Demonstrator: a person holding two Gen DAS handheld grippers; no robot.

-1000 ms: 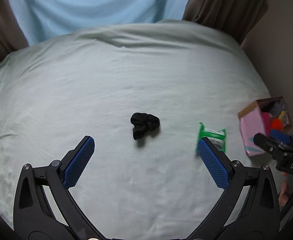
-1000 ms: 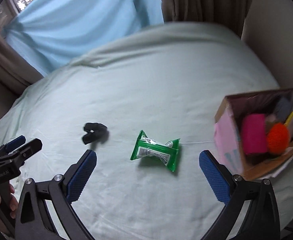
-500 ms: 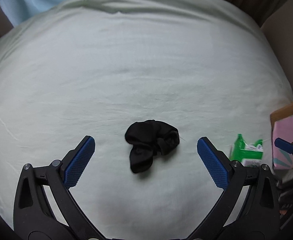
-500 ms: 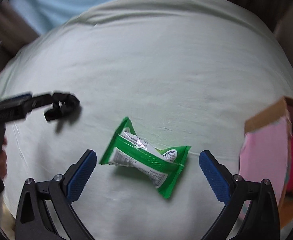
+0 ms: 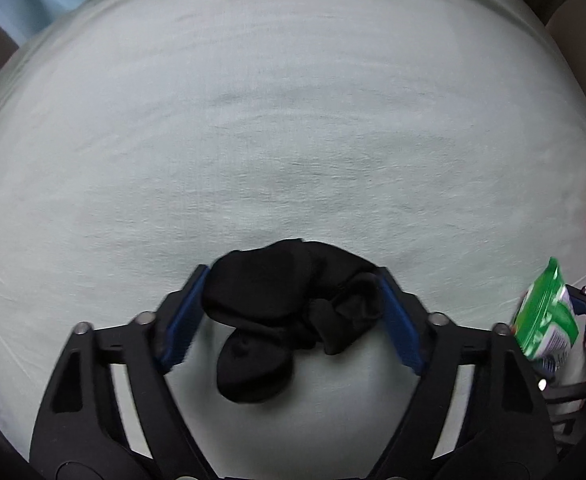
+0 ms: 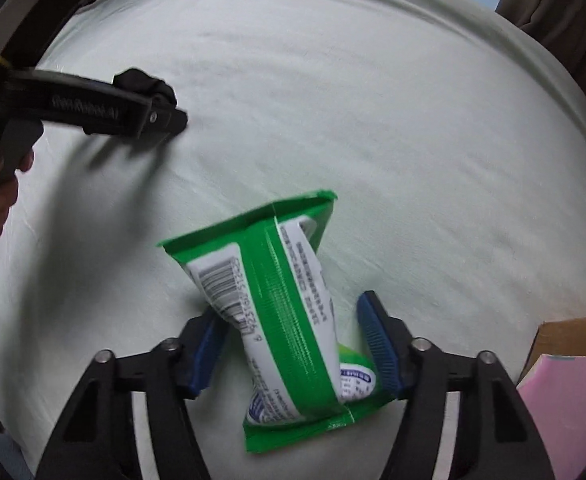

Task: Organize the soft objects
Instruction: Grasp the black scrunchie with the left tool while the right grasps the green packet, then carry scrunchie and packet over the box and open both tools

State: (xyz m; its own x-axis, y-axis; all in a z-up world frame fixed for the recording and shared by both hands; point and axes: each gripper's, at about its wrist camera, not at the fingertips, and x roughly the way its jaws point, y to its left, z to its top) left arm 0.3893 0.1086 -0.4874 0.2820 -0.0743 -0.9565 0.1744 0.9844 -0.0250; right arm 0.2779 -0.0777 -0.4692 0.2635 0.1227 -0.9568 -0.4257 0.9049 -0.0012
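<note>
Left claw (image 5: 291, 312) pinches my black sock (image 5: 289, 312) on the bed (image 5: 293, 140); right claw (image 6: 293, 344) clamps green packet (image 6: 289, 320). Right view alone shows barcode.

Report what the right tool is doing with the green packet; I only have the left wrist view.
Observer: The right tool has a blue pad against each side of the green packet, gripping its lower half.
Operator: Give me its orientation.
Observer: It stands tilted, upper end leaning left, with the barcode side facing the right wrist camera.
Operator: Check my left tool from that side.
Observer: The left tool sits low over the bed sheet, with the black sock bunched at its tip.
</note>
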